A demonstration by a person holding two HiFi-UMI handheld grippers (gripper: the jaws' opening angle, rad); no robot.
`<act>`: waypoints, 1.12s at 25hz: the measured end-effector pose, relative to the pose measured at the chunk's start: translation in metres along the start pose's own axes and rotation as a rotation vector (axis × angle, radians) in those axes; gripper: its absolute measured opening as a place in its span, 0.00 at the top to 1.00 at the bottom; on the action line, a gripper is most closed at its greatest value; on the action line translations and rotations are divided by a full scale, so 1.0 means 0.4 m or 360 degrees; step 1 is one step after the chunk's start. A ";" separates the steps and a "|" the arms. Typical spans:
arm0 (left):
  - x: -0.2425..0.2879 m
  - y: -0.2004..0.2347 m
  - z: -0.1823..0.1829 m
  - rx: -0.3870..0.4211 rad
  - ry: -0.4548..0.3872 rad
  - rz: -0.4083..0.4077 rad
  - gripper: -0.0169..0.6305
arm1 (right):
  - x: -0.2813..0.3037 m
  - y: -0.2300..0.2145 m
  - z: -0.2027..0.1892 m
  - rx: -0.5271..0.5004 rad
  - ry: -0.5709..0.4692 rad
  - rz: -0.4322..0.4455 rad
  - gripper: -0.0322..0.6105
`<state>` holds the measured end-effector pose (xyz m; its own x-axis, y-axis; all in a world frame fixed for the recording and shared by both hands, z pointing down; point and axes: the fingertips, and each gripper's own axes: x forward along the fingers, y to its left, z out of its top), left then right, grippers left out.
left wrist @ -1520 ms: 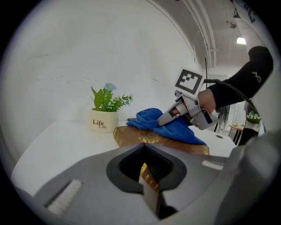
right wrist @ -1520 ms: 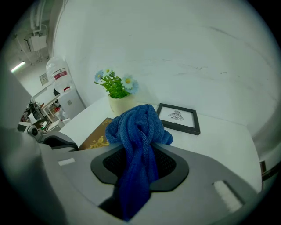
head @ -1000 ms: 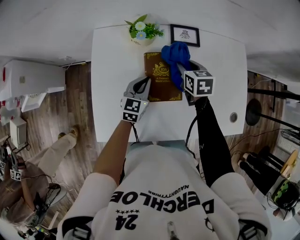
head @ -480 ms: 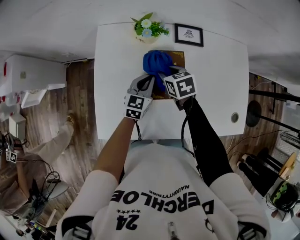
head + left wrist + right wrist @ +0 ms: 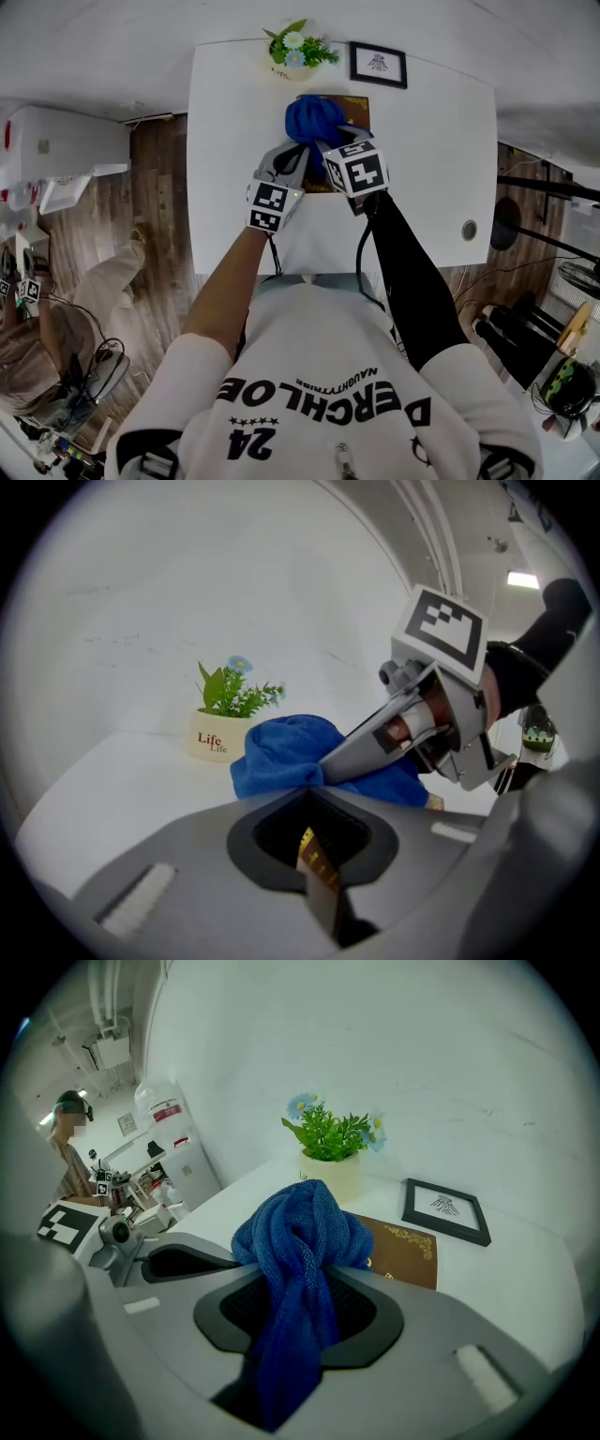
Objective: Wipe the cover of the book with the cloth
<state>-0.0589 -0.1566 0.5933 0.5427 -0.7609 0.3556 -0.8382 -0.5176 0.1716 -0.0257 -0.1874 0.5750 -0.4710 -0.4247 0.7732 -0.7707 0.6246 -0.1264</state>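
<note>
**1. Tabletop** (image 5: 431, 150): white and rectangular. It carries entries 2 to 5.

**2. Potted plant** (image 5: 298, 54) (image 5: 217, 741) (image 5: 330, 1138): pale pot with green leaves and small blue and white flowers. It stands at the tabletop's far edge and serves as the landmark for the entries below.

**3. Picture frame** (image 5: 378, 66) (image 5: 445, 1208): black, lying flat on the tabletop. It sits just right of the potted plant and does not touch it.

**4. Book** (image 5: 359, 106) (image 5: 317, 874) (image 5: 403, 1251): brown cover with gold ornament, flat on the tabletop. It lies directly on your side of the potted plant. From the head view only its far right corner and a strip between your two tools show.

**5. Cloth** (image 5: 314, 120) (image 5: 281, 752) (image 5: 305, 1232): blue and bunched into a ball. It sits over the book's cover, between the potted plant and your tongs. Its underside is hidden, so contact with the cover cannot be confirmed.

**6. Your left tongs** (image 5: 296, 159) (image 5: 307, 803): closed on the book. The left gripper view shows a thin brown, gilt-trimmed edge pinched between the jaws. The tongs meet the book's left side, nearer you than the potted plant.

**7. Your right tongs** (image 5: 326, 148) (image 5: 300, 1274): clamped on the cloth. A twisted tail runs down between the jaws and the ball bulges past their tips toward the potted plant. The tips lie close beside those of the left tongs.

**8. Second person** (image 5: 42, 328): on the wooden floor (image 5: 159, 234), well to the left of the potted plant and off the tabletop.
</note>
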 end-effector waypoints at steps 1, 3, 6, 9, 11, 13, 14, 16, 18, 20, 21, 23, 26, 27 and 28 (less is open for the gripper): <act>0.000 0.000 -0.001 0.0003 0.0004 -0.0004 0.88 | 0.001 0.000 0.000 -0.0004 -0.0004 -0.0006 0.75; -0.001 0.000 -0.001 0.0011 0.0017 -0.0008 0.88 | 0.002 0.000 0.000 -0.0006 -0.0018 -0.0015 0.75; -0.004 -0.002 0.003 0.0021 0.0018 -0.0013 0.88 | -0.001 -0.003 -0.001 -0.0001 -0.0024 -0.0052 0.75; -0.001 -0.002 -0.005 0.0033 0.0021 -0.0020 0.88 | -0.011 -0.036 -0.012 -0.0008 0.0014 -0.0172 0.75; 0.002 -0.003 -0.007 0.0045 0.0029 -0.0026 0.88 | -0.021 -0.074 -0.029 0.0006 0.0042 -0.0257 0.75; 0.003 -0.004 0.001 0.0048 0.0046 -0.0037 0.88 | -0.036 -0.114 -0.042 0.0043 0.0057 -0.0311 0.75; 0.003 -0.002 -0.004 0.0051 0.0063 -0.0039 0.88 | -0.044 -0.132 -0.048 0.0055 0.0064 -0.0336 0.75; 0.002 0.002 -0.020 0.0060 0.0080 -0.0036 0.88 | -0.062 -0.160 -0.062 0.0073 0.0076 -0.0382 0.75; 0.000 0.000 -0.017 0.0057 0.0073 -0.0035 0.88 | -0.079 -0.186 -0.074 0.0111 0.0074 -0.0415 0.75; -0.001 -0.003 -0.011 0.0054 0.0075 -0.0038 0.88 | -0.095 -0.211 -0.081 0.0174 0.0061 -0.0433 0.75; 0.000 -0.005 -0.007 0.0051 0.0071 -0.0042 0.88 | -0.101 -0.221 -0.084 0.0205 0.0056 -0.0437 0.75; 0.000 -0.006 0.000 0.0061 0.0070 -0.0044 0.88 | -0.106 -0.232 -0.090 0.0238 0.0054 -0.0444 0.75; -0.001 -0.003 0.002 0.0064 0.0078 -0.0036 0.88 | -0.106 -0.233 -0.090 0.0234 0.0055 -0.0447 0.75; 0.000 -0.003 0.002 0.0048 0.0077 -0.0033 0.88 | -0.110 -0.232 -0.087 0.0216 0.0045 -0.0448 0.75; 0.002 -0.002 0.003 0.0019 0.0073 -0.0032 0.88 | -0.117 -0.229 -0.080 0.0189 0.0019 -0.0448 0.75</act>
<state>-0.0578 -0.1571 0.5921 0.5561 -0.7318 0.3941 -0.8264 -0.5375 0.1681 0.0808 -0.2039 0.5702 -0.2273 -0.5622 0.7951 -0.9154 0.4020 0.0226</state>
